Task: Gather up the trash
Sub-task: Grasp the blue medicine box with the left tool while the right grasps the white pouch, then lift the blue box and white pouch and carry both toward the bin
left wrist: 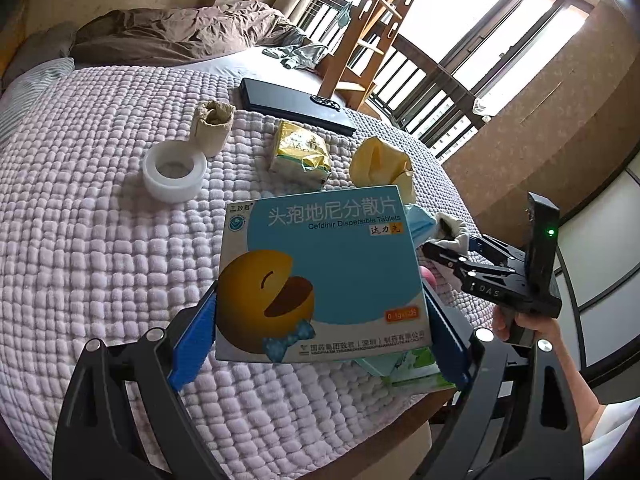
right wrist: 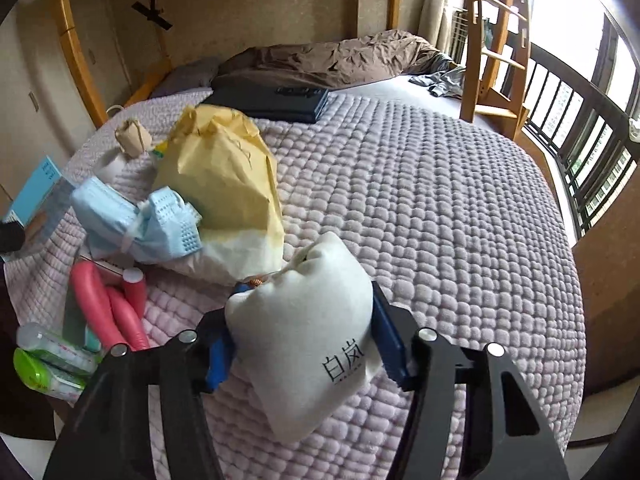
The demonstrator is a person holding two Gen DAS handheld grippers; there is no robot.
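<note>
On the quilted bed [left wrist: 100,240], the left gripper [left wrist: 320,320] stood wide, its blue pads clamped on a blue tablet box [left wrist: 320,272]. At the box's two o'clock, the right gripper [right wrist: 300,340] was closed on a white cloth pouch [right wrist: 304,340], with a yellow paper bag [right wrist: 224,176] at the pouch's eleven o'clock.

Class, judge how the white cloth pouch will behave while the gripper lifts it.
The white cloth pouch, pinched in the right gripper, bulges around the pads, so it is probably soft and floppy. Its lower end sags, so it may swing. Cloth likely resists slipping.
</note>
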